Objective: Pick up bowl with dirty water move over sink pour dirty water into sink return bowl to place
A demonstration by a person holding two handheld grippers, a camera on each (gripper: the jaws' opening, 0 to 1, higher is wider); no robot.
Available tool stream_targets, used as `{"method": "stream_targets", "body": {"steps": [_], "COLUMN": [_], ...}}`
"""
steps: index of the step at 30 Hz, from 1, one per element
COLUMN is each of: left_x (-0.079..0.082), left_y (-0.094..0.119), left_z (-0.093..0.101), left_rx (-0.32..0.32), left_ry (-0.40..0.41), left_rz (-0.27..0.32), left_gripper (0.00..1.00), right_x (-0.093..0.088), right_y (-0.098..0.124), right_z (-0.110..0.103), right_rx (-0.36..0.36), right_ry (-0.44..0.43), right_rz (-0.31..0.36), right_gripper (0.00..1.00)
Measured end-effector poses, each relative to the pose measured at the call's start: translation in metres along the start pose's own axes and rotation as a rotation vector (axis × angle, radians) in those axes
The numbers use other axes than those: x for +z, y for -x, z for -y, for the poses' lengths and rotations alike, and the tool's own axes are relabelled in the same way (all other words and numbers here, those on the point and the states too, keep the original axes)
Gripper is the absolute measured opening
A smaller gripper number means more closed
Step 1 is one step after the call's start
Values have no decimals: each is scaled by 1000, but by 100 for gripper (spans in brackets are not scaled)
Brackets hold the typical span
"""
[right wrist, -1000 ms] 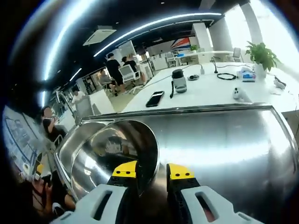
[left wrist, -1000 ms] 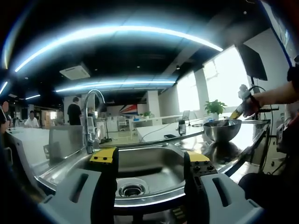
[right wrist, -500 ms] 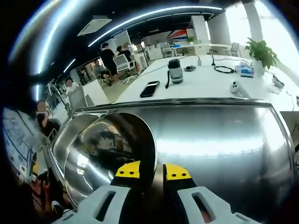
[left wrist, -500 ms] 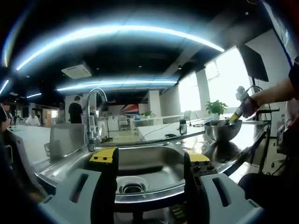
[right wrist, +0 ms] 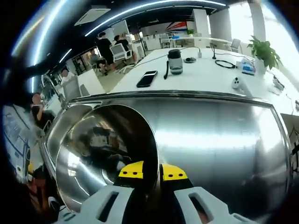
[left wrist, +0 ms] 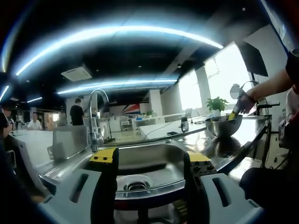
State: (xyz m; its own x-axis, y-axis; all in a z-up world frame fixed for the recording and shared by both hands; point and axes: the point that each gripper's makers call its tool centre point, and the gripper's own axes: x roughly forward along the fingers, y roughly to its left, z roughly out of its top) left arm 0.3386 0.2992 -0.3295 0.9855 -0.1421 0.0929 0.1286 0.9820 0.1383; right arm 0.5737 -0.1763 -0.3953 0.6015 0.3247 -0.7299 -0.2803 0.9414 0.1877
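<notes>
One steel bowl point(right wrist: 105, 158), pinched by its rim in the closed right gripper point(right wrist: 152, 171), sits over the steel counter point(right wrist: 219, 140) at nine o'clock, mouth up; its water is hard to make out. One sink point(left wrist: 140, 163) lies beyond the empty, wide-open left gripper point(left wrist: 148, 156)

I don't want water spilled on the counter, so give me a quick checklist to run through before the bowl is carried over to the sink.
1. Right gripper shut on the bowl rim, one finger inside, one outside: ok.
2. Bowl clear of the counter: cannot tell; in the left gripper view it sits just above its reflection.
3. Water level in the bowl: cannot tell, the inside shows reflections.
4. Sink basin free of objects, drain visible: ok.
5. Left gripper open, holding nothing, hanging in front of the sink: ok.
6. Faucet at the far side of the sink, off the bowl's path: ok.
</notes>
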Motion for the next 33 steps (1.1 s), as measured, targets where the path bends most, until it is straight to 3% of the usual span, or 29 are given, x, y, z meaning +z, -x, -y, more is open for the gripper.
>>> {"method": "stream_targets", "body": {"steps": [5,17,33], "left_x": [1,-4,-6], "left_y": [1,4,-1], "left_z": [-4,0,0], "left_rx": [7,7,-4], "left_ry": [-2,29,27], "left_rz": [4,1,-5], "left_gripper": [56,56,56], "right_x": [-1,-9,-4], "right_y": [0,-7,-7], "right_z": [-3,-2,0], "right_rx": [-31,-18,-19], "right_ry": [70,37,-27], "right_rz": [-2,-63,-34], "right_gripper": [6,2,0]}}
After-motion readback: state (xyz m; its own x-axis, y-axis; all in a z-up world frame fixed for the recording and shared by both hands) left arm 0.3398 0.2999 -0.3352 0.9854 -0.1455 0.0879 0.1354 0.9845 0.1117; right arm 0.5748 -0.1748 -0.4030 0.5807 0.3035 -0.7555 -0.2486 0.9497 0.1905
